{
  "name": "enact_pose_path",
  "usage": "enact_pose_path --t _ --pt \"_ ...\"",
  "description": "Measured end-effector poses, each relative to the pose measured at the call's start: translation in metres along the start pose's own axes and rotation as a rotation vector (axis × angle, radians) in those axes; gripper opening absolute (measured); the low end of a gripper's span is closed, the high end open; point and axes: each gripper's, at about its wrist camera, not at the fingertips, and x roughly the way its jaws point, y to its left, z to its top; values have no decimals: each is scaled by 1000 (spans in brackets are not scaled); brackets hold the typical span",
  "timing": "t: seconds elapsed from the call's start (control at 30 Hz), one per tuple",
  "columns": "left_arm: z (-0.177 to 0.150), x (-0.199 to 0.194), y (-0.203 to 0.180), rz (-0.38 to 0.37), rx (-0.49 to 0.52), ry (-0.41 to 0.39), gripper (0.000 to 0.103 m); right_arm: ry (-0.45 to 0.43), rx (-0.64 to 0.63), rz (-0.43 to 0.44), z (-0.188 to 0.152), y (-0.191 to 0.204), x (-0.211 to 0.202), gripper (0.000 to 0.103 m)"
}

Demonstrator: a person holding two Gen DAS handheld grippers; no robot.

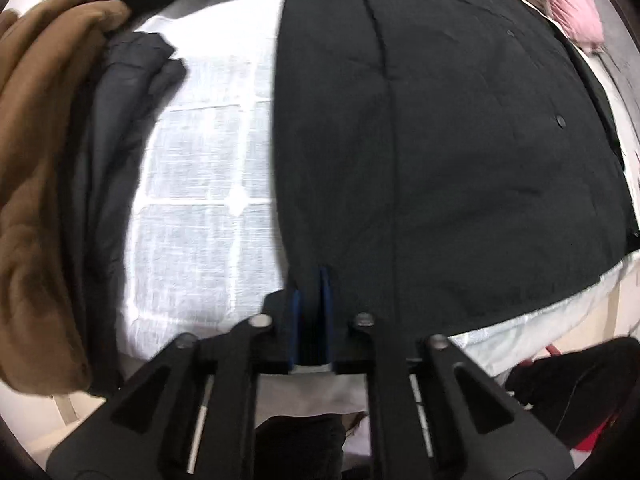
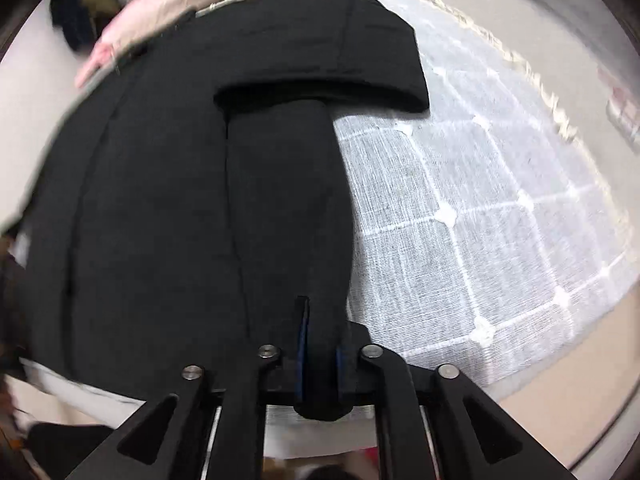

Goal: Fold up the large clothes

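Black coat [image 1: 460, 140]: thick, soft, floppy. Left tongs [image 1: 311, 304] & right tongs [image 2: 322, 356] both pinch its near hem; grip corners.

Black coat [image 1: 460, 140] ahead of jaws: matt woven cloth, smooth, faintly creased. White tablecloth [image 2: 480, 200] beside jaws: coarse open-weave fabric, raised grid stitching. Gripper frames: matt black plastic, dull metal pins, blue pads [image 1: 325, 312].
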Motion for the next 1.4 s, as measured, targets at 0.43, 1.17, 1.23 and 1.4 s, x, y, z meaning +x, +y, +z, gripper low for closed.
enact_pose_path --t 0.43,1.17,1.23,1.4 --pt "46 -72 -67 22 -2 -282 82 -212 -197 -130 69 67 -29 64" --pt "133 -15 -113 -44 22 -421 82 -372 -121 -526 189 22 -48 10" --pt "138 -14 -114 -57 23 -425 82 -404 -82 -605 211 5 -60 10" --pt "147 -8 -108 -69 3 -435 82 -434 56 -716 269 -41 -73 10"
